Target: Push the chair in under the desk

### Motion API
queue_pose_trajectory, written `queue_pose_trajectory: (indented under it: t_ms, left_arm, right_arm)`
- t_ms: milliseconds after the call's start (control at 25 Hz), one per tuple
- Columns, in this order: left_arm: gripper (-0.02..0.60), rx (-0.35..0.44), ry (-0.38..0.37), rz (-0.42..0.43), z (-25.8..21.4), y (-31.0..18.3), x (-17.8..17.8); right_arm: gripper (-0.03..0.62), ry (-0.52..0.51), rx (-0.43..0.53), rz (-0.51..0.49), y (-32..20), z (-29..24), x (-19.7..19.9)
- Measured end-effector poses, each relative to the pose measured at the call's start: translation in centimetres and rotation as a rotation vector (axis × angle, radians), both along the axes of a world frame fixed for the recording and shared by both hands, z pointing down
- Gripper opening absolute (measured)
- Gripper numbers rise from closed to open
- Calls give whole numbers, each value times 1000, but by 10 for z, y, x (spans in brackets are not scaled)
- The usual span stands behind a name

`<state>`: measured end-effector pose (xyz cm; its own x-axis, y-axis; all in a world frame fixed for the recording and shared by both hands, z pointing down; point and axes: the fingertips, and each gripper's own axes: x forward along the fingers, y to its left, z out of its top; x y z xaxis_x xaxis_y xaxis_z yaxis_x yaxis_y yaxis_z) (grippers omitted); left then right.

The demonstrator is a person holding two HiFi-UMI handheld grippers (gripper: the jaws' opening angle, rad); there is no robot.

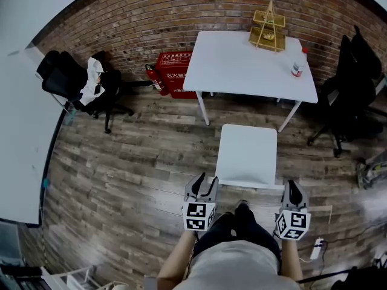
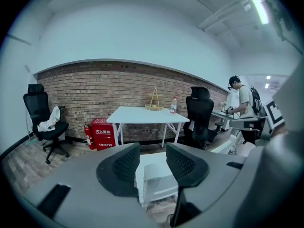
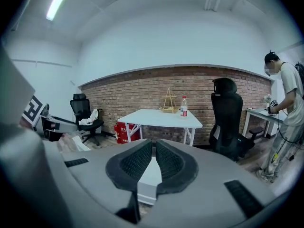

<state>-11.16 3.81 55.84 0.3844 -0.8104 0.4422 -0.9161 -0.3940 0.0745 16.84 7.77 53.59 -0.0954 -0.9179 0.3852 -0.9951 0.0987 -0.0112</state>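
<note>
One brick wall [image 1: 151, 17] behind the desk, white-painted above. One plank floor [image 1: 139, 162], grey-brown wood. One long white table [image 1: 18, 138], far left of the desk.

One white desk [image 1: 242, 65], standing against the wall.

Two black office chairs [image 1: 66, 77], one to each side of the desk. The left one carries a white cloth [image 1: 92, 83].

One white chair [image 1: 248, 153], just in front of the desk and not under it, with its back toward the person.

One red box [image 1: 175, 71], on the floor left of the desk. It has white Chinese print, and "119" can be read in the left gripper view.

One person [image 2: 244, 103], standing well to the right of the desk.

Two grippers, both on the chair's side away from the desk. Left gripper [image 1: 204, 182]: jaws partly apart, the chair's back edge between them, pads not seen pressing on it. Right gripper [image 1: 294, 186]: jaws closed tip to tip at the chair's near right corner, no hold visible.

One yellow rack [image 1: 269, 29], on the desk at its wall edge.

One extinguisher [image 1: 156, 80], touching the box's left side.

One red-capped bottle [image 1: 297, 65], on the desk's right end; label unreadable.
</note>
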Motion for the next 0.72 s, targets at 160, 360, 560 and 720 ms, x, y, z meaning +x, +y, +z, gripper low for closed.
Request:
queue_pose_trajectory:
  t_ms: [160,360,560,720]
  left_arm:
    - [179,-23,10,14,7,1,2]
    - [187,-49,12,21,17,-1,4]
    - [204,-77,13,42,26,-1,7]
    - [221,-102,10,64,32,0,12]
  right_arm:
    - [18,-1,-5,-21,-2,4,5]
    - [18,11,-14,-34,-8,6,10]
    - [18,11,-18,-54,-11,11,19]
    - [18,3,-24,-64,-14,10,25]
